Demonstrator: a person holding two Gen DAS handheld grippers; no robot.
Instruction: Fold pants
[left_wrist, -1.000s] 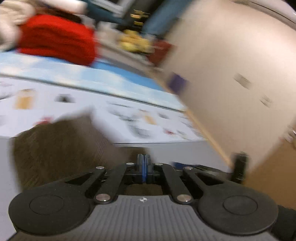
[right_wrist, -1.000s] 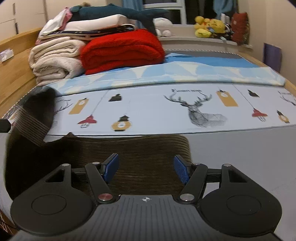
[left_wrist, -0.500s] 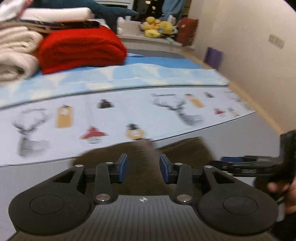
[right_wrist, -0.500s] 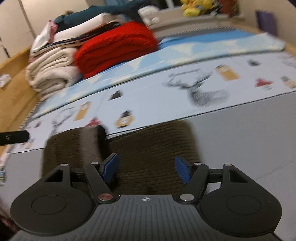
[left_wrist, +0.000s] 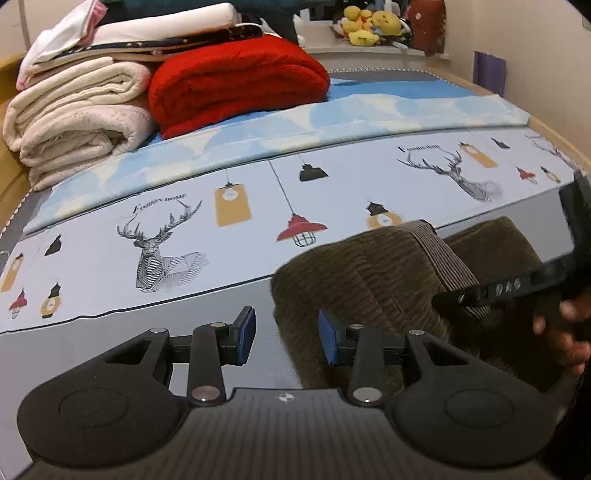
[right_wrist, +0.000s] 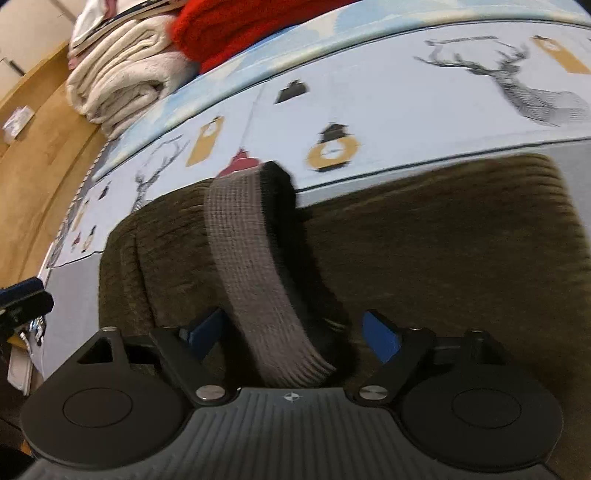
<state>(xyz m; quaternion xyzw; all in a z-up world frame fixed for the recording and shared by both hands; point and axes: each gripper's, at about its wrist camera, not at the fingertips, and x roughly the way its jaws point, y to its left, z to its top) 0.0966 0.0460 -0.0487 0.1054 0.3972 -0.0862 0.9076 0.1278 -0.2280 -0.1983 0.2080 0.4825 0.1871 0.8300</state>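
Brown corduroy pants (left_wrist: 362, 280) lie folded in a thick bundle on the grey part of the bed, with a ribbed grey cuff (left_wrist: 439, 258) lying on top. My left gripper (left_wrist: 286, 338) is open and empty, at the bundle's left edge. My right gripper (right_wrist: 295, 332) is open just over the pants (right_wrist: 443, 236), with the ribbed cuff (right_wrist: 255, 273) running between its blue pads without being clamped. The right gripper and the hand holding it show in the left wrist view (left_wrist: 509, 288), over the right side of the pants.
The bed sheet (left_wrist: 184, 236) has deer and lantern prints. A red blanket (left_wrist: 236, 81) and cream blankets (left_wrist: 74, 122) are stacked at the back left. A wooden bed frame (right_wrist: 40, 147) runs along the left. Plush toys (left_wrist: 365, 26) sit on the far sill.
My left gripper opened, released the pants fold and drew back to the left. My right gripper dropped closer onto the bundle, and the ribbed cuff now lies between its open pads.
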